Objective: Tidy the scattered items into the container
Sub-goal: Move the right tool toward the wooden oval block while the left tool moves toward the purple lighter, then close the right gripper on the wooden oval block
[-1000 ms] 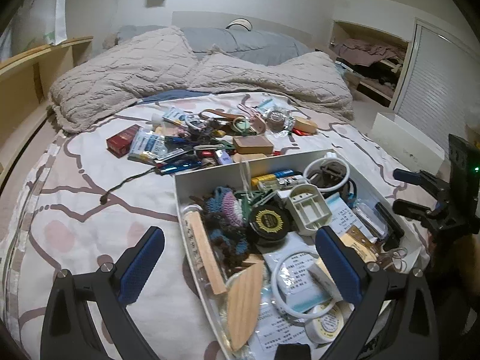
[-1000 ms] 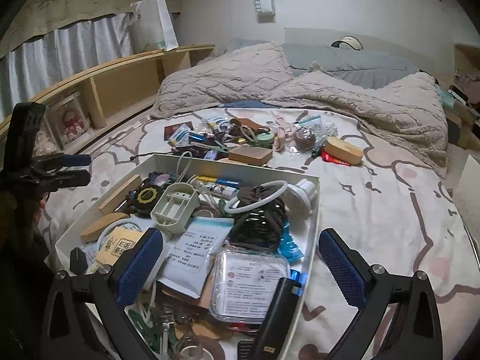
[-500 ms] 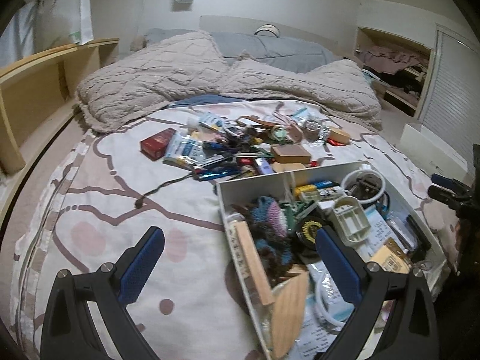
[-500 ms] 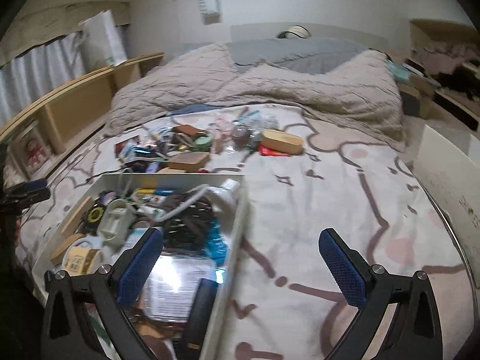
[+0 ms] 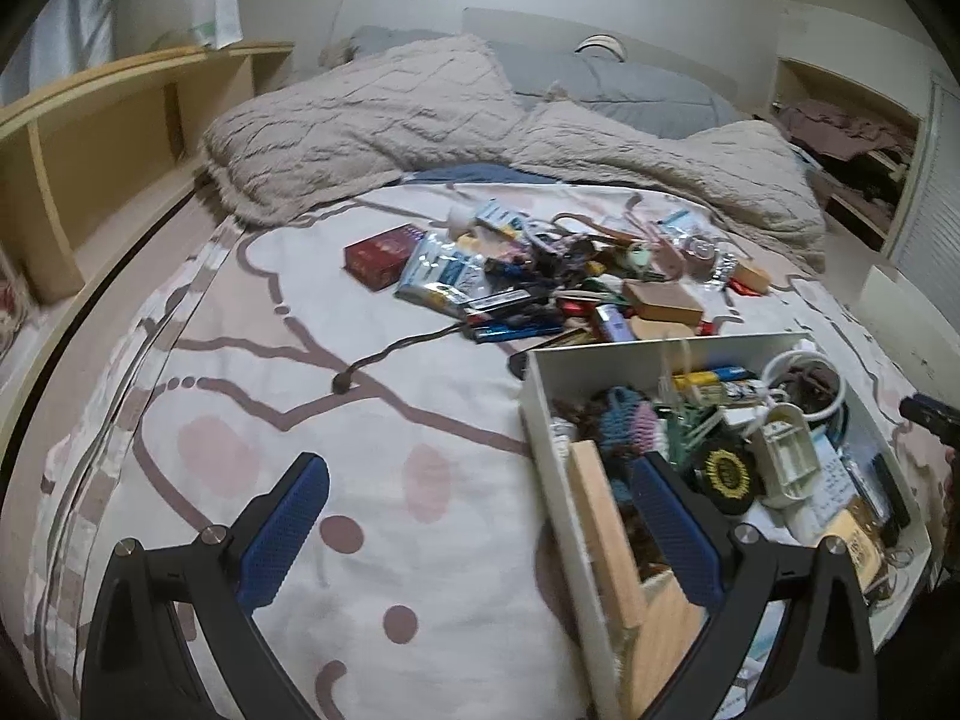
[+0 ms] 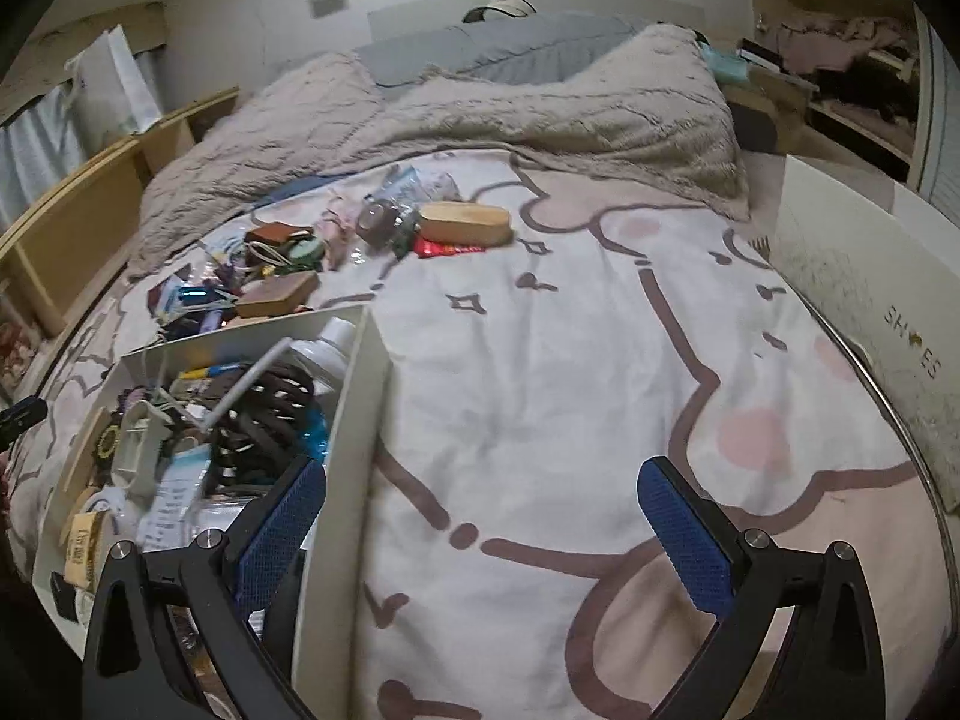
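Container (image 5: pixel 672 354) lower right already crowded — pile (image 5: pixel 540 288) mid-frame on bed (image 5: pixel 300 396) unsorted; both hand-held grippers (image 5: pixel 480 531) (image 6: pixel 480 531) spread, empty.

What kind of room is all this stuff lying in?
A bedroom, most likely. The clutter lies on a bed with a white, pink-patterned sheet, a rumpled beige textured blanket and a grey pillow at its head. A light wooden shelf unit runs alongside.

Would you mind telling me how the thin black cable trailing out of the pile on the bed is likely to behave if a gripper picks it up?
The black cable lies in a loose curve on the bedsheet, so it is probably floppy and would sag from a pinch. Its far end disappears under the pile of items, so pulling may drag neighbours along. It looks thin, so open fingers may need to close fully.
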Available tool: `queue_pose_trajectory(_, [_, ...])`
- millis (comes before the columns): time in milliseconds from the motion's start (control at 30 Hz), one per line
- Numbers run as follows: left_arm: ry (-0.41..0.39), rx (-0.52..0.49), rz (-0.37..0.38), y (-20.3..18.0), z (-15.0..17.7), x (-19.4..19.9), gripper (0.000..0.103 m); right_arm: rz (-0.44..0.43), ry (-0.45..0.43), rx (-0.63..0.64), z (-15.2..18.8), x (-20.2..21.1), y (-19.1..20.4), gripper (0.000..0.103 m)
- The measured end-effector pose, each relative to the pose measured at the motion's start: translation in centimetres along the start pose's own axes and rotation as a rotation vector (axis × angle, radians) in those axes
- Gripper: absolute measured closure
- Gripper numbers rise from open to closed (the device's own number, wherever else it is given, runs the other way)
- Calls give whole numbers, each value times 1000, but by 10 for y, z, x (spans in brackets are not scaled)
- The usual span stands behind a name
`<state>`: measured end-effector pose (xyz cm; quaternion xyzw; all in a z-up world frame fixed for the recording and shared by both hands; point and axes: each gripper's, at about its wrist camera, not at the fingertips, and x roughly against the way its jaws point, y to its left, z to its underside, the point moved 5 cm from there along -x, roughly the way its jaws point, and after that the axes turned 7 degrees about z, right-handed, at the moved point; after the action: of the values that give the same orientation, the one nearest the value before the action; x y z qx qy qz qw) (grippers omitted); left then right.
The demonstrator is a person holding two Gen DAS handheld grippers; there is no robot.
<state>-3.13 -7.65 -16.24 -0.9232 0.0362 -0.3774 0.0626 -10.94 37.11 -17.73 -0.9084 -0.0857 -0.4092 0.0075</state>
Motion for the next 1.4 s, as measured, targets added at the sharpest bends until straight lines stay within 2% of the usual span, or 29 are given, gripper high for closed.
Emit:
queue_pose_trajectory(200, [12, 43, -12, 13, -1, -5, 2, 20, 28, -17, -4, -12, -5, 0])
queue_pose_trajectory(400, [14, 54, -31, 18, -2, -6, 2, 42, 33, -1, -22, -30, -6, 0])
queue_pose_trajectory(533, [15, 50, -39, 19, -4, -7, 2, 76, 22, -3, -41, -46, -9, 0])
queue_pose_trajectory(667, [12, 34, -47, 18, -9, -5, 2, 80, 48, 27, -65, -65, -3, 0])
queue_pose_trajectory(833, [1, 5, -57, 14, -14, -2, 2, 101, 34, 63, -104, -90, 11, 0])
queue_pose_trajectory(1100, [10, -26, -53, 8, -14, -4, 2, 133, 94, 135, -148, -145, 37, 0])
queue_pose_trajectory(1233, [35, -17, -56, 11, -13, -14, 2, 150, 145, 133, -156, -170, 42, 0])
queue_pose_trajectory(1400, [74, -11, -17, 14, -20, -32, 2, 165, 172, 135, -164, -195, 48, 0])
